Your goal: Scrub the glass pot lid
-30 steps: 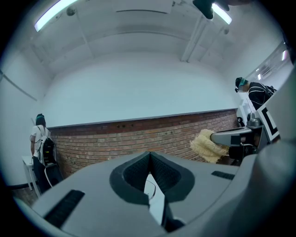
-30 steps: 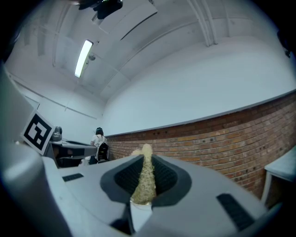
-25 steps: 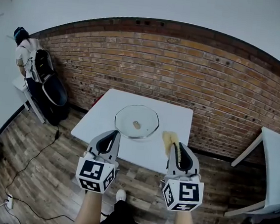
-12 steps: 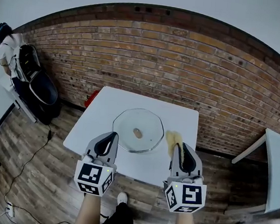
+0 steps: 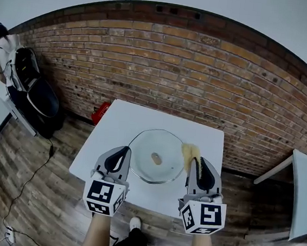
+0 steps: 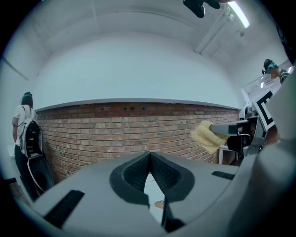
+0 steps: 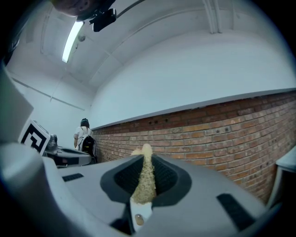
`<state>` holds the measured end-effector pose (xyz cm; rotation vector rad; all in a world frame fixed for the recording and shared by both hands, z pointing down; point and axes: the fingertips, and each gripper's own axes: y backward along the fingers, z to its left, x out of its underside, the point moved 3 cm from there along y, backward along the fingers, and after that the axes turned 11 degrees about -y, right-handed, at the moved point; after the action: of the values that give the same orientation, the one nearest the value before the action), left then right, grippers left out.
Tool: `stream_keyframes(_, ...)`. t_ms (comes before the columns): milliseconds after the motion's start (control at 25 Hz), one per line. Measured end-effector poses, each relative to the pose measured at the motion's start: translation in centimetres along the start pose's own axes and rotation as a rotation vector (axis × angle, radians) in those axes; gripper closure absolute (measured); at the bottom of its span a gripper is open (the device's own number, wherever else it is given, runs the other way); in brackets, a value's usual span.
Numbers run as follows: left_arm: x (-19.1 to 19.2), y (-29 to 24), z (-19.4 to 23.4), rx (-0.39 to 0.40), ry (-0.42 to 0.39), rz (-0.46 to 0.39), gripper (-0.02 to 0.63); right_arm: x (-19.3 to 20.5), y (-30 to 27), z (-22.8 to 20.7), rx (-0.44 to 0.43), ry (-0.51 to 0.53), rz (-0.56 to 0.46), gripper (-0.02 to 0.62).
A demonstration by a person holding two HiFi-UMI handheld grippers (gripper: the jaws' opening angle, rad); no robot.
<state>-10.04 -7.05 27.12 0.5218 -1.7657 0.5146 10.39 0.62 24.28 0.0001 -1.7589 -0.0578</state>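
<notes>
The round glass pot lid (image 5: 157, 155) lies flat on the small white table (image 5: 114, 129), its tan knob (image 5: 156, 158) in the middle. My left gripper (image 5: 123, 152) hovers at the lid's left rim, jaws shut with nothing in them; in the left gripper view its pads (image 6: 149, 171) meet. My right gripper (image 5: 197, 162) is shut on a yellow sponge (image 5: 190, 151), which sticks out past the fingertips over the lid's right rim. The sponge (image 7: 145, 178) shows pinched between the pads in the right gripper view and as a yellow tuft (image 6: 204, 135) in the left gripper view.
A red brick wall (image 5: 201, 86) stands close behind the table. A red object (image 5: 100, 112) sits on the wooden floor by the table's left corner. A person with a backpack (image 5: 2, 54) stands at a black stroller far left. Another white table (image 5: 305, 190) is at right.
The view has drawn closer to the table. Both grippers have advanced: the left now reaches the lid's left rim, and the sponge now overhangs the lid's right rim.
</notes>
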Motion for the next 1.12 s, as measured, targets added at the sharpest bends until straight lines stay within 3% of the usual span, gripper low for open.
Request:
stream_keyframes(400, 2.9, -4.9, 5.4, 0.029, 0.032, 0.031, 0.597, 1.1, -6.5, 1.0, 0.035, -0.022, 0.010, 0.538)
stream_keyframes(720, 4.4, -6.2, 6.3, 0.039, 0.049, 0.062, 0.597, 2.4, -8.6, 1.0, 0.026, -0.026, 0.042, 0.538)
stream_keyframes(1120, 3.9, -7.0, 5.8, -0.053, 0.049, 0.099, 0.597, 2.2, -10.9, -1.2, -0.071, -0.049, 0.060, 0.538)
